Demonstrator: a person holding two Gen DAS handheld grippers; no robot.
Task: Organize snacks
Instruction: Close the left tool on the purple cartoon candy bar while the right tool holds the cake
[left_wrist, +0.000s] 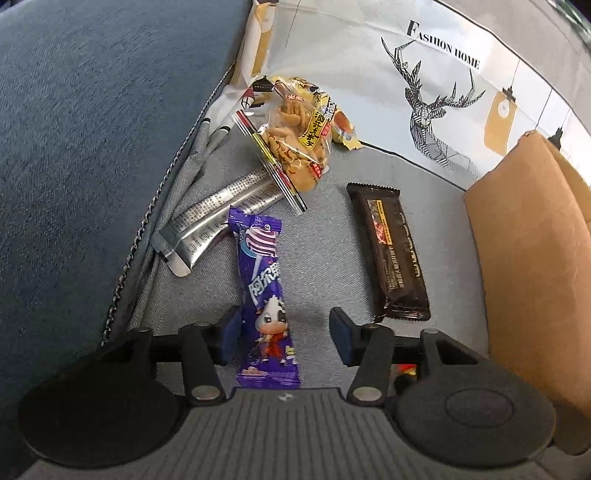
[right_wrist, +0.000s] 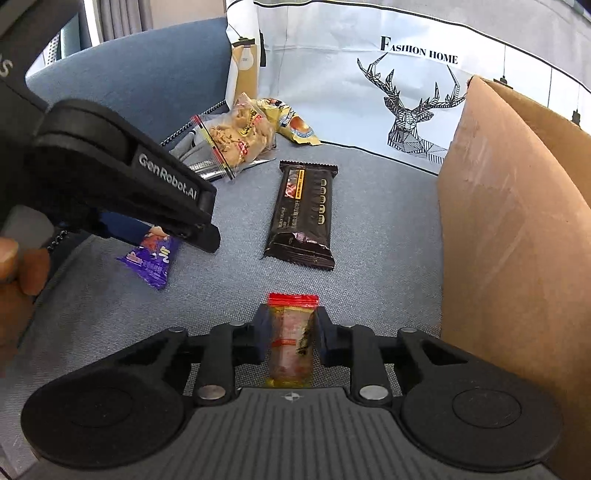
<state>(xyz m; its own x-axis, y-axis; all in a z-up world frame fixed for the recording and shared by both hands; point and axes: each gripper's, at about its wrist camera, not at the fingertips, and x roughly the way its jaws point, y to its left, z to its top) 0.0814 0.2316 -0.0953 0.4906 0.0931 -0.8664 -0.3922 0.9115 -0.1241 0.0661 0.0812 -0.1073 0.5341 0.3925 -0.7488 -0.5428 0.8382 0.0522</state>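
Observation:
A purple candy packet (left_wrist: 267, 291) with a cartoon cow lies on the grey sofa seat (left_wrist: 325, 240), between the fingers of my left gripper (left_wrist: 286, 332). The left pad touches the packet's edge and the right pad stands well apart from it, so the gripper is open. In the right wrist view the left gripper (right_wrist: 162, 234) hangs over the same purple packet (right_wrist: 153, 262). My right gripper (right_wrist: 291, 332) is shut on a small clear snack packet (right_wrist: 291, 336) with a red top edge, both pads pressing its sides.
A black bar (right_wrist: 303, 214) lies mid-seat. A clear bag of peanuts (left_wrist: 291, 147), a yellow packet (left_wrist: 343, 129) and a silver pouch (left_wrist: 214, 218) lie near the backrest. A cardboard box (right_wrist: 517, 240) stands at the right. A deer-print cushion (left_wrist: 424, 92) leans behind. A hand (right_wrist: 11, 266) shows at the left.

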